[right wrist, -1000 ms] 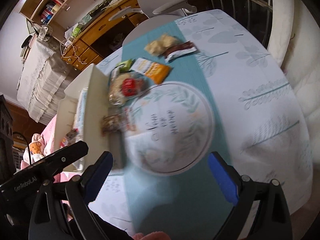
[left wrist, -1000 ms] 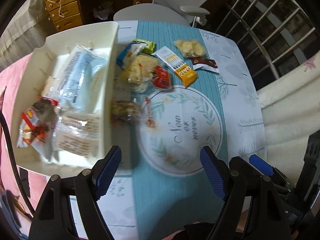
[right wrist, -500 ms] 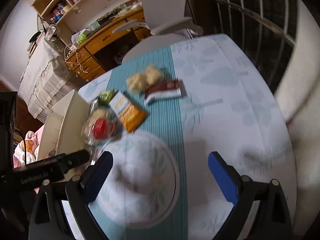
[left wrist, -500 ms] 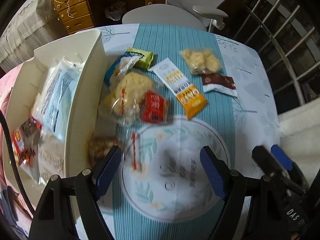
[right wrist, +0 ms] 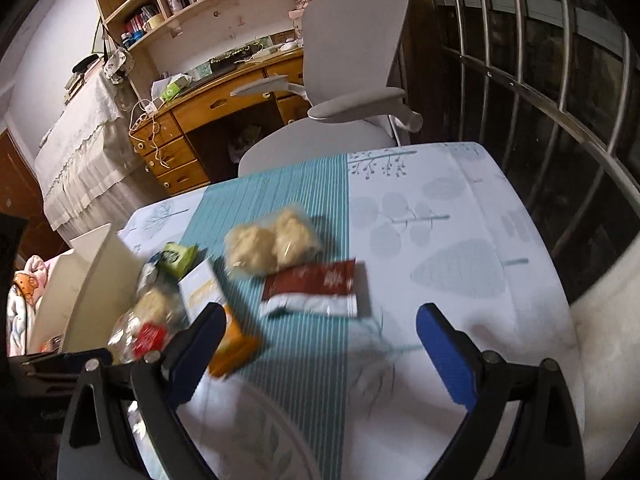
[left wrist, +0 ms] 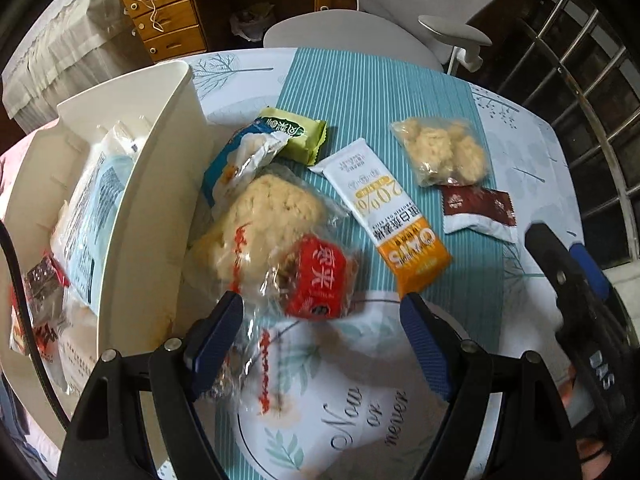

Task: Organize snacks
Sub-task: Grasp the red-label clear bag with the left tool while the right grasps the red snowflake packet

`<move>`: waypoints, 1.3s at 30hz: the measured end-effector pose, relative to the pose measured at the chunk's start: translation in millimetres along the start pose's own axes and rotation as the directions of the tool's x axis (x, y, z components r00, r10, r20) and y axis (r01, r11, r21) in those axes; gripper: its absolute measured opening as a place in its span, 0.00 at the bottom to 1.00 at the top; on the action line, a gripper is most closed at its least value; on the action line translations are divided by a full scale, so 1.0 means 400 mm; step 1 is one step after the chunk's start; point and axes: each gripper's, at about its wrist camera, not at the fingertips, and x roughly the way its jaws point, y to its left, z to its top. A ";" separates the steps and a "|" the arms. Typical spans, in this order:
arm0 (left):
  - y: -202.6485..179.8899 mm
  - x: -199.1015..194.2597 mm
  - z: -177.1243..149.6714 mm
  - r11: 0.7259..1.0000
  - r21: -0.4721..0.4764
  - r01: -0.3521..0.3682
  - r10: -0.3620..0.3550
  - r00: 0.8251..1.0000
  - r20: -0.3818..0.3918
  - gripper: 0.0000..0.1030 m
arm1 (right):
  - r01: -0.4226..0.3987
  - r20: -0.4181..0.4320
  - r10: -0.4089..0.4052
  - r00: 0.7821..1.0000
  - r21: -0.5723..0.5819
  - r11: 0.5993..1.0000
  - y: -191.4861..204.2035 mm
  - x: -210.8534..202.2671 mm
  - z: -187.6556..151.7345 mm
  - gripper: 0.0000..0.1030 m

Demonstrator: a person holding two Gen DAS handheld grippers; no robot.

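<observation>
While both tools hang over the snacks, the left hand-held gripper [left wrist: 320, 334] stands wide with nothing between its pads, pointing steeply down at a clear bag [left wrist: 268, 224] of pale puffed pieces with a red wrapper [left wrist: 316, 280] lying against it. That bag lies on the tabletop [left wrist: 516, 148] just beside the white bin [left wrist: 160, 184], which holds a pale blue packet [left wrist: 92, 216] and other wrapped snacks. Behind the bag sit a blue-and-white packet [left wrist: 240, 160] and a green packet [left wrist: 296, 134]; to its right lies the white-and-orange oat bar [left wrist: 384, 216].

The right hand-held gripper [right wrist: 320, 346] is also wide and empty, above the cloth near a maroon packet [right wrist: 316, 286], which touches a small bag [right wrist: 268, 246] of 2 pale lumps. A grey chair [right wrist: 352, 92] stands at the far edge.
</observation>
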 end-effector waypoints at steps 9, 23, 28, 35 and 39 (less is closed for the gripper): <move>-0.039 0.040 -0.006 0.988 0.084 -0.133 0.128 0.990 0.063 0.78 | 0.024 -0.060 -0.026 0.998 -0.036 0.999 0.014 0.113 0.012 0.93; -0.051 0.057 -0.029 0.960 0.151 -0.236 0.224 0.970 0.097 0.57 | 0.085 -0.113 -0.102 0.988 -0.148 0.985 0.074 0.192 0.007 0.73; -0.047 0.056 -0.030 0.962 0.149 -0.230 0.217 0.971 0.095 0.56 | 0.092 -0.108 -0.113 0.988 -0.183 0.979 0.081 0.190 0.007 0.62; -0.044 0.036 -0.042 0.968 0.147 -0.204 0.196 0.978 0.068 0.48 | 0.080 -0.159 -0.110 0.981 -0.183 0.980 0.079 0.178 0.009 0.54; -0.039 0.012 -0.053 0.976 0.138 -0.165 0.158 0.985 0.062 0.24 | 0.095 -0.190 -0.130 0.973 -0.182 0.979 0.079 0.160 -0.001 0.50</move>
